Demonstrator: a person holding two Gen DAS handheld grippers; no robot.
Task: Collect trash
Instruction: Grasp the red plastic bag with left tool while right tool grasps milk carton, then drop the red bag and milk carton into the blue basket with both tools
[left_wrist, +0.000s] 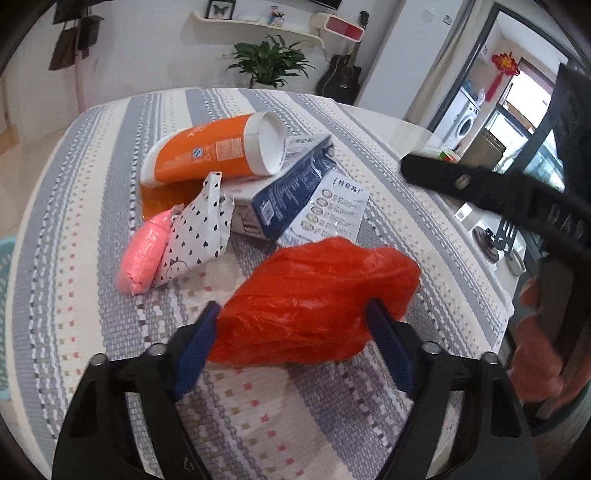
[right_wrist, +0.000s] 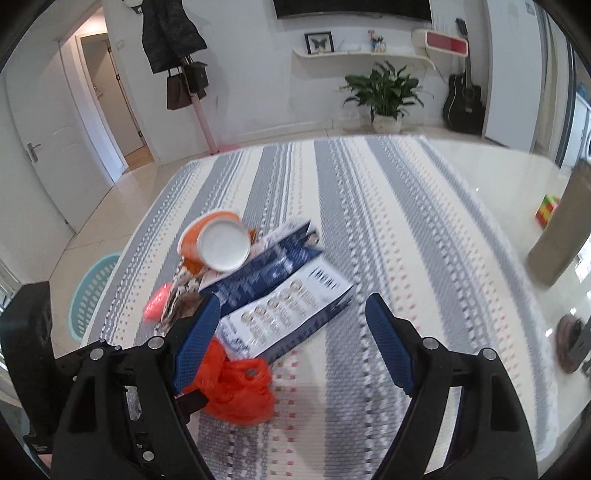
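In the left wrist view, five pieces of trash lie on the striped tabletop (left_wrist: 92, 192): one orange cup (left_wrist: 207, 151), one blue carton (left_wrist: 295, 192), one heart-print wrapper (left_wrist: 195, 236), one pink packet (left_wrist: 142, 251) and one red plastic bag (left_wrist: 314, 295), which sits between the spread jaws of the left hand-held gripper (left_wrist: 293, 325), unclenched. In the right wrist view, the right hand-held gripper (right_wrist: 291, 321) hangs released over the carton's corner, one teal basket (right_wrist: 88, 291) standing on the floor.

Crumpled red plastic bag (left_wrist: 314, 295): between the left jaws. Blue-and-white carton (left_wrist: 295, 192), flattened: lying just beyond it. Orange tube with white cap (left_wrist: 210, 151): on its side, resting on the carton. Heart-print wrapper (left_wrist: 195, 232) and pink packet (left_wrist: 144, 251): touching, beyond-left of jaws.
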